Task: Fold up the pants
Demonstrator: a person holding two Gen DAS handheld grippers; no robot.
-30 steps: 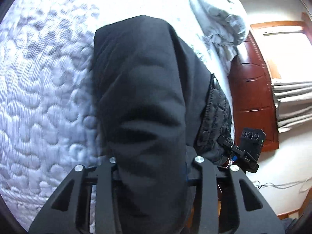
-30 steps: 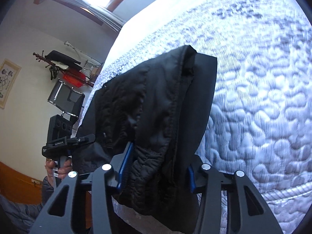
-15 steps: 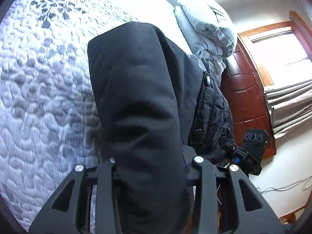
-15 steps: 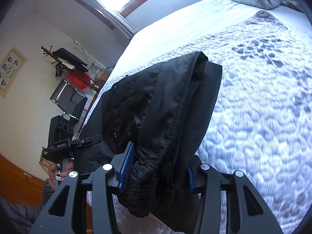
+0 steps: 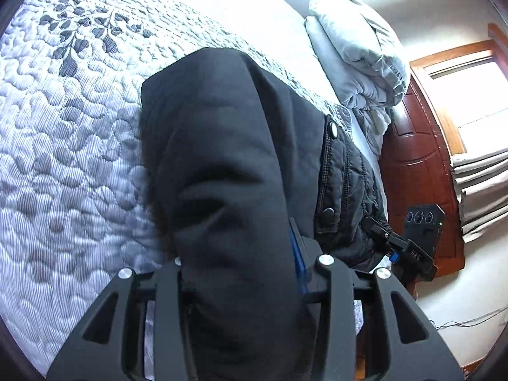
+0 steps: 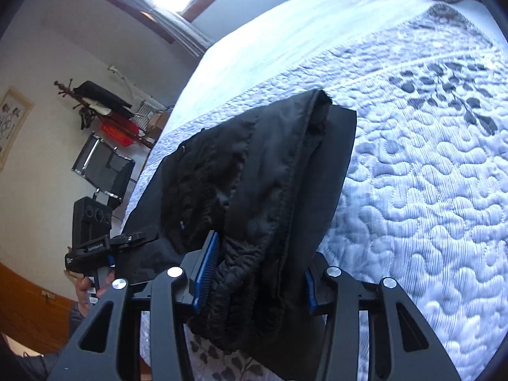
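nearest in the left wrist view, the left gripper [image 5: 241,273] has its fingers around a thick fold of the black pants [image 5: 222,158]; the jaws have just been opening a little, yet the cloth between them still fills the gap and bulges over the pads. nearest in the right wrist view, the right gripper [image 6: 258,277] has its blue-padded fingers [image 6: 206,270] closed at a middling width on another bunched edge of the same pants [image 6: 254,190], quilted lining and seam spilling over them.

the pants look padded and bulky: soft, floppy, fairly heavy for cloth, with a smooth shell that could slip. my judgement is that a grip works best on doubled edges near a seam or waistband, taken deep between the fingers, since a shallow pinch may let layers slide apart.

farther out, the garment hangs from both grips over the near part of the bed, its far end drooping toward the quilted bedspread [image 5: 63,158]. beyond it, at the far right of the bed, lies a rumpled grey duvet [image 5: 355,57]. no containers show in either view.
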